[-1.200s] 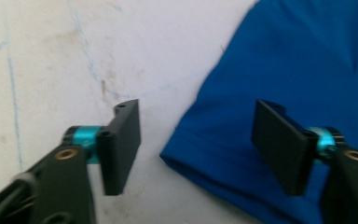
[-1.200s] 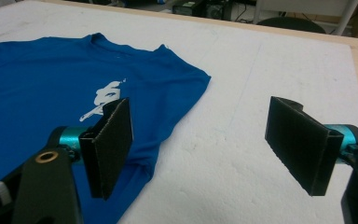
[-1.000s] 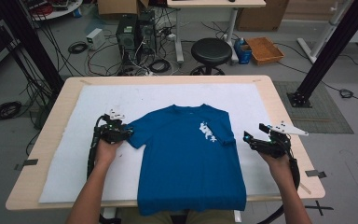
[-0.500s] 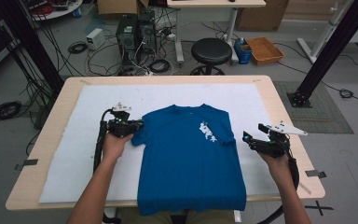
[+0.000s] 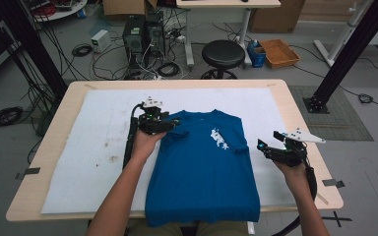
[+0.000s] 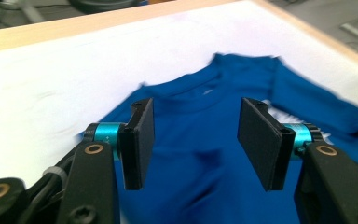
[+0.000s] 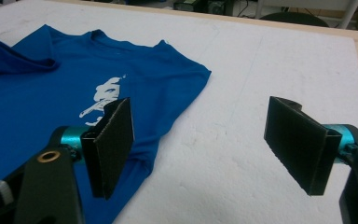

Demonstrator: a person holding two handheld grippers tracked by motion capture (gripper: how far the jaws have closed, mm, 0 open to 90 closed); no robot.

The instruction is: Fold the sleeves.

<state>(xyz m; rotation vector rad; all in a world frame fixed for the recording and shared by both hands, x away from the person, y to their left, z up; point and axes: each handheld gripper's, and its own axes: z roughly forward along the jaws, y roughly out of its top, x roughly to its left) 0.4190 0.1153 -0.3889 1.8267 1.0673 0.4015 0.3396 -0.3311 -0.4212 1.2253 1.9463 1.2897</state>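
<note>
High view: stool (image 5: 222, 53) behind table (image 5: 295, 113)

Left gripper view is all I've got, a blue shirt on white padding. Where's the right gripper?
Observer: The right gripper hovers over the white mat, just off the right side of the shirt, its jaws open and empty.
Operator: Is the sleeve on that side folded in? It's blurred here.
Observer: No, the right sleeve lies spread flat on the mat.
Operator: And the hem?
Observer: It hangs over the near edge of the table.
</note>
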